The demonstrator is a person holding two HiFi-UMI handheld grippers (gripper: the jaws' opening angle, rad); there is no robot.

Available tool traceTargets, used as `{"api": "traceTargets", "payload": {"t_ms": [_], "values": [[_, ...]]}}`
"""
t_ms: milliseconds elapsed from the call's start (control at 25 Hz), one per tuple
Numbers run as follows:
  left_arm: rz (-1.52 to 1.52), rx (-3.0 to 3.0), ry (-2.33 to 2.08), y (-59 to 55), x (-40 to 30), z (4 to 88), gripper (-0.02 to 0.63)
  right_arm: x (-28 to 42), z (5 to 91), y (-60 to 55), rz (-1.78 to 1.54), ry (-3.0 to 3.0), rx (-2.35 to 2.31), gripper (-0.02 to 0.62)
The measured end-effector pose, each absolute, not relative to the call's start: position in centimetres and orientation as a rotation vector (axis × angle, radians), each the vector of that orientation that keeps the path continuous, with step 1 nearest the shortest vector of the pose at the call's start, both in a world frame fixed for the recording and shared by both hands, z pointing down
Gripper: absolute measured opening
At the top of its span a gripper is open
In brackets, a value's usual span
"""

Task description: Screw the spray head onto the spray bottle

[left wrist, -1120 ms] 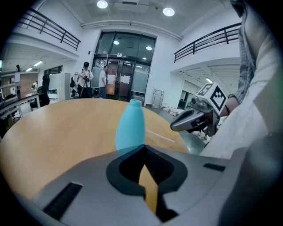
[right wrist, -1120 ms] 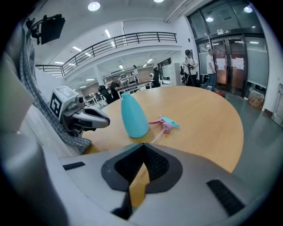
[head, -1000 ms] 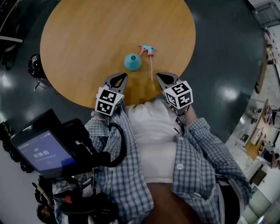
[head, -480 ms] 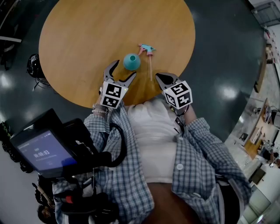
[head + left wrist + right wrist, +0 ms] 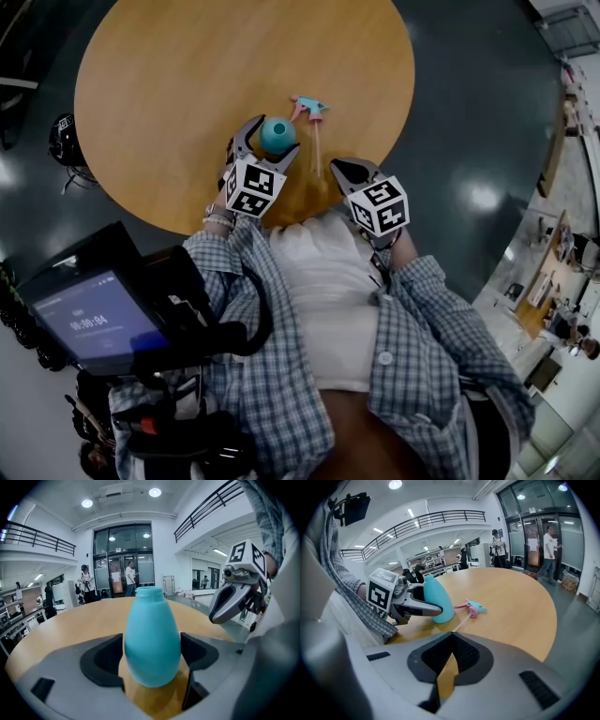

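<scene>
The left gripper (image 5: 272,141) is straddling the teal spray bottle (image 5: 152,639), which is standing upright on the round wooden table (image 5: 169,84) close to its near edge. Its jaws have just been opening and are standing wide, with the bottle's belly between the pads and seemingly not yet squeezed. The grip should be closing squarely on the widest part, so the bottle is not tipping. The right gripper (image 5: 340,170) is hovering to the right, jaws fully together and empty. The pink-and-teal spray head (image 5: 474,607) is lying just right of the bottle and a little farther away.
</scene>
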State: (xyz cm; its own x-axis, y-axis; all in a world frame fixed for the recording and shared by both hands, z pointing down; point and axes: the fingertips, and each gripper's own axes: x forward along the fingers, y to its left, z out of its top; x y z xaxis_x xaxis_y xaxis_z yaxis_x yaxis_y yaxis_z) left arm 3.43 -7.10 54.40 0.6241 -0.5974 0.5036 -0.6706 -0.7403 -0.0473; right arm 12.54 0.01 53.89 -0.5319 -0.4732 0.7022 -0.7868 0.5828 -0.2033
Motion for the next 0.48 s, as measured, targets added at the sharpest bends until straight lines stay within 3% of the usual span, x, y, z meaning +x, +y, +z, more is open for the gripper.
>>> {"api": "traceTargets", "payload": {"t_ms": [480], "values": [[0.8,2.711,-1.034,-6.5,4.2,54.2,0.379,13.9,53.4,-5.1,0.595,-2.192,1.012,-0.006]]}}
